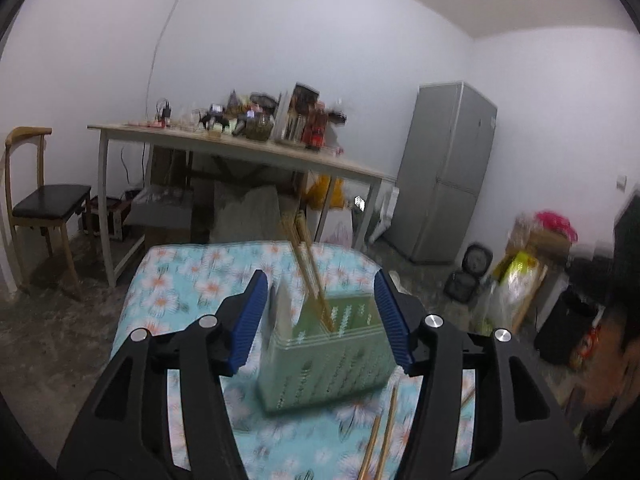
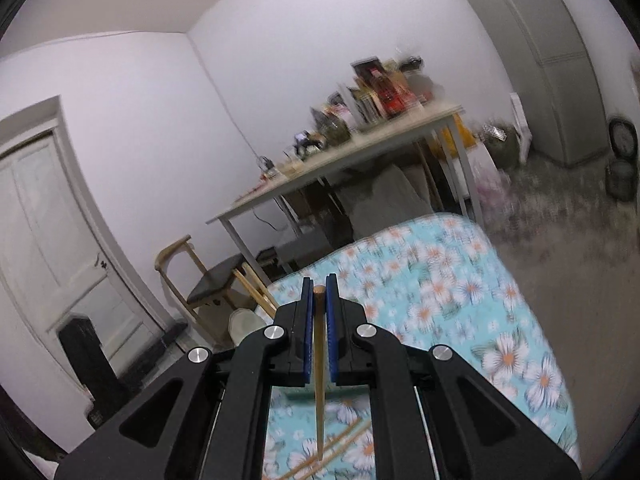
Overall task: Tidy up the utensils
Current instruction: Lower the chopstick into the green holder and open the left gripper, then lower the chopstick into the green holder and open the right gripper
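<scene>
Right gripper (image 2: 319,300): blue pads clamped on one wooden chopstick (image 2: 319,380), blunt end up between the pads, tip hanging down. Floral tablecloth (image 2: 460,300): turquoise, daisy print; loose chopsticks (image 2: 340,440) lay on it below the gripper. Background, blurred: cluttered white table (image 2: 360,148), wooden chair (image 2: 200,280), white door (image 2: 52,240), grey refrigerator (image 2: 540,60).
</scene>
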{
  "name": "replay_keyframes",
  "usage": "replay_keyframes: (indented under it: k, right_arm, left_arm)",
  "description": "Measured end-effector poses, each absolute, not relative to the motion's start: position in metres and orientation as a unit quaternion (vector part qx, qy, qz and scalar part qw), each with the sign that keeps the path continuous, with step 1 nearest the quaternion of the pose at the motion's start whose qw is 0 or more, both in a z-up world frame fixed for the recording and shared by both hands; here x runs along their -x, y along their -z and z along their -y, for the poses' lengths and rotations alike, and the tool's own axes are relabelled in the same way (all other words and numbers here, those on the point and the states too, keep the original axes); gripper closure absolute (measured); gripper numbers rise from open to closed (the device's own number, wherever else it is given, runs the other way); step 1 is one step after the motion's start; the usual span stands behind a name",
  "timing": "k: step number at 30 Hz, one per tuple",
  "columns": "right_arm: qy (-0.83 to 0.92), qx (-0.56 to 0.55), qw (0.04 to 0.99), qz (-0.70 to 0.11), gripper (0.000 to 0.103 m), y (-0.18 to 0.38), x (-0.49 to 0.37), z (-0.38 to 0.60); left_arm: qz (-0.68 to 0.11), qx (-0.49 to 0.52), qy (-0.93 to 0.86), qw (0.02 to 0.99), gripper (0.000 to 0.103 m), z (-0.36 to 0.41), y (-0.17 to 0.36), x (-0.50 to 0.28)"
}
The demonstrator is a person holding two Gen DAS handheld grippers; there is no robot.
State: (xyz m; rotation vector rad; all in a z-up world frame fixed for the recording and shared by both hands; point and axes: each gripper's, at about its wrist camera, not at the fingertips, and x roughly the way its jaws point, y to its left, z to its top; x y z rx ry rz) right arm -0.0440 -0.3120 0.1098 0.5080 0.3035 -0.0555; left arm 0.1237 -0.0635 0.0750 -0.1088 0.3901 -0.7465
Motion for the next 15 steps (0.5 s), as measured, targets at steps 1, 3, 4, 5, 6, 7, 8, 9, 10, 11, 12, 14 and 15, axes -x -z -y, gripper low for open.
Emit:
replay_keyframes:
  k: [1, 3, 4, 5, 6, 7, 8, 9, 10, 11, 12, 14, 15]
  right_arm:
    - [0.023, -0.236, 0.962, -0.138, 0.097, -0.124, 0.043, 0.308]
    - [0.020, -0.219, 0.968, -0.124, 0.097, -0.140, 0.042, 0.303]
    - [0.017, -0.209, 0.971, -0.113, 0.097, -0.153, 0.040, 0.300]
    - [0.015, -0.202, 0.973, -0.106, 0.097, -0.161, 0.038, 0.297]
    - [0.013, -0.195, 0.976, -0.099, 0.097, -0.170, 0.035, 0.295]
    - [0.012, -0.181, 0.979, -0.088, 0.097, -0.182, 0.030, 0.291]
    - [0.013, -0.172, 0.982, -0.083, 0.097, -0.188, 0.025, 0.289]
    - [0.014, -0.166, 0.983, -0.079, 0.097, -0.193, 0.020, 0.287]
    - [0.013, -0.159, 0.984, -0.077, 0.097, -0.200, 0.012, 0.285]
    - [0.011, -0.155, 0.985, -0.076, 0.097, -0.205, 0.005, 0.283]
    - [0.010, -0.151, 0.986, -0.076, 0.097, -0.208, -0.002, 0.282]
    - [0.013, -0.140, 0.987, -0.080, 0.097, -0.214, -0.022, 0.279]
    - [0.013, -0.138, 0.987, -0.082, 0.097, -0.215, -0.028, 0.279]
  left_arm:
    - [-0.200, 0.045, 0.360, 0.910, 0.050, 0.059, -0.067, -0.122]
    - [-0.218, 0.037, 0.358, 0.907, 0.050, 0.050, -0.050, -0.118]
    - [-0.228, 0.034, 0.357, 0.905, 0.050, 0.047, -0.044, -0.118]
    - [-0.238, 0.032, 0.355, 0.903, 0.050, 0.044, -0.036, -0.117]
    - [-0.245, 0.031, 0.354, 0.902, 0.050, 0.042, -0.031, -0.116]
    - [-0.253, 0.029, 0.352, 0.901, 0.050, 0.039, -0.024, -0.115]
    - [-0.260, 0.027, 0.349, 0.900, 0.050, 0.036, -0.018, -0.115]
    - [-0.264, 0.026, 0.348, 0.899, 0.050, 0.034, -0.015, -0.115]
    - [-0.270, 0.024, 0.348, 0.897, 0.050, 0.032, -0.010, -0.115]
    - [-0.272, 0.023, 0.348, 0.897, 0.050, 0.029, -0.007, -0.114]
    - [-0.273, 0.022, 0.348, 0.897, 0.050, 0.027, -0.004, -0.114]
    - [-0.272, 0.018, 0.349, 0.897, 0.050, 0.025, -0.003, -0.112]
    - [-0.270, 0.015, 0.349, 0.897, 0.050, 0.022, -0.002, -0.112]
